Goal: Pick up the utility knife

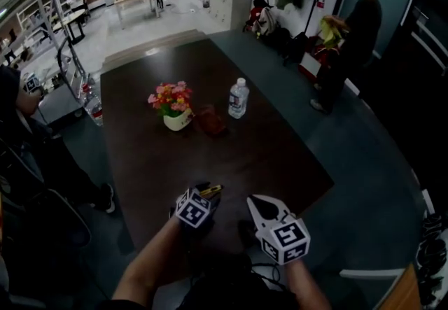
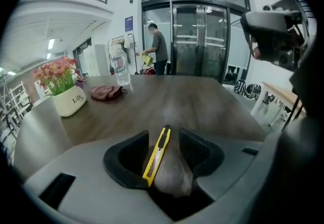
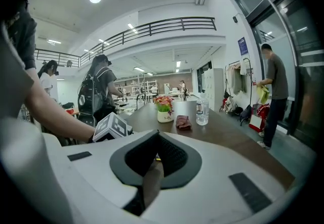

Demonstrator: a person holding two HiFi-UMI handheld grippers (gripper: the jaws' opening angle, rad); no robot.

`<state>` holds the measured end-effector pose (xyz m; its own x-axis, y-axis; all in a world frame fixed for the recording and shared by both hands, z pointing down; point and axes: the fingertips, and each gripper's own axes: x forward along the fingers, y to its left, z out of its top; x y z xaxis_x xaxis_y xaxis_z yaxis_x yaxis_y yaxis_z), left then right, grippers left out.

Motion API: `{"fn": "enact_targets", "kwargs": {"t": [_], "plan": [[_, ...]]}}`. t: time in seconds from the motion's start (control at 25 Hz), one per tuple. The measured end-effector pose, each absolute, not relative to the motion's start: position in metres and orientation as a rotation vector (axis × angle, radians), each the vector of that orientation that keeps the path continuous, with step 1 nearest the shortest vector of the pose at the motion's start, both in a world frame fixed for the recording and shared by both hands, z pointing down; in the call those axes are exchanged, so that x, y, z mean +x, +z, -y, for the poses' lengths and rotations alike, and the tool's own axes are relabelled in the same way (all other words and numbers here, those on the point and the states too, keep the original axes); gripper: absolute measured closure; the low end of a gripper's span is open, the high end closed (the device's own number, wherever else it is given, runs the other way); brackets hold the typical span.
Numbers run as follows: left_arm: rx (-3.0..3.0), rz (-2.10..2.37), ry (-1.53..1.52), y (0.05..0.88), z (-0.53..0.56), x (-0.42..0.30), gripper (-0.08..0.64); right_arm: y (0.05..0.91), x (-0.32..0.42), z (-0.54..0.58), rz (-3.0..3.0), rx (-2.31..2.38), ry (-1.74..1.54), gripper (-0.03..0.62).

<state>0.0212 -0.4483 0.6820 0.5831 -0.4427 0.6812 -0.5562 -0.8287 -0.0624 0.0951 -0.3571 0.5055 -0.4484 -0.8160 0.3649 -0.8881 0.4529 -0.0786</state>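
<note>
A yellow and black utility knife (image 2: 157,154) lies lengthwise between the jaws of my left gripper (image 2: 164,135), close along the left pad. The right pad stands clear of it, so the jaws are open. In the head view the knife (image 1: 211,191) shows at the tip of the left gripper (image 1: 206,194), over the near edge of the dark table (image 1: 266,155). My right gripper (image 1: 254,201) hovers just to the right of it, its white jaws together with nothing in them. In its own view the right gripper's (image 3: 157,135) pads meet at the tips.
On the middle of the table stand a white pot of flowers (image 1: 175,109), a dark red cloth (image 1: 211,122) and a water bottle (image 1: 238,97). A person (image 1: 357,36) stands beyond the table's far right corner. Another person's sleeve is at the left.
</note>
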Motion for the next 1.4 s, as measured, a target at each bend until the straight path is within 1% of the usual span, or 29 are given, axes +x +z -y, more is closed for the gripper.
{"fn": "enact_targets", "kwargs": {"t": [0.28,0.4,0.52,0.56,0.64,0.88,1.12,1.4], "plan": [[2.614,0.748,1.211,0.705,0.453,0.023,0.367,0.51,0.104,0.36,2.397,1.518,0.411,0.583],[2.624,0.704,1.197,0.7,0.451,0.027,0.372,0.51,0.105,0.36,2.397,1.521,0.417,0.583],[2.616,0.706,1.203,0.702,0.45,0.027,0.395,0.509,0.108,0.361,2.394,1.53,0.421,0.583],[2.617,0.715,1.214,0.702,0.451,0.027,0.413,0.509,0.109,0.361,2.395,1.532,0.421,0.583],[2.61,0.744,1.248,0.701,0.452,0.025,0.483,0.508,0.11,0.362,2.399,1.53,0.417,0.583],[2.553,0.79,1.277,0.702,0.446,0.025,0.488,0.502,0.118,0.359,2.413,1.524,0.403,0.583],[2.583,0.918,1.087,0.666,0.441,0.028,0.489,0.494,0.122,0.36,2.449,1.513,0.388,0.583],[2.64,1.062,0.78,0.593,0.425,0.026,0.489,0.476,0.117,0.365,2.522,1.495,0.369,0.583]]}}
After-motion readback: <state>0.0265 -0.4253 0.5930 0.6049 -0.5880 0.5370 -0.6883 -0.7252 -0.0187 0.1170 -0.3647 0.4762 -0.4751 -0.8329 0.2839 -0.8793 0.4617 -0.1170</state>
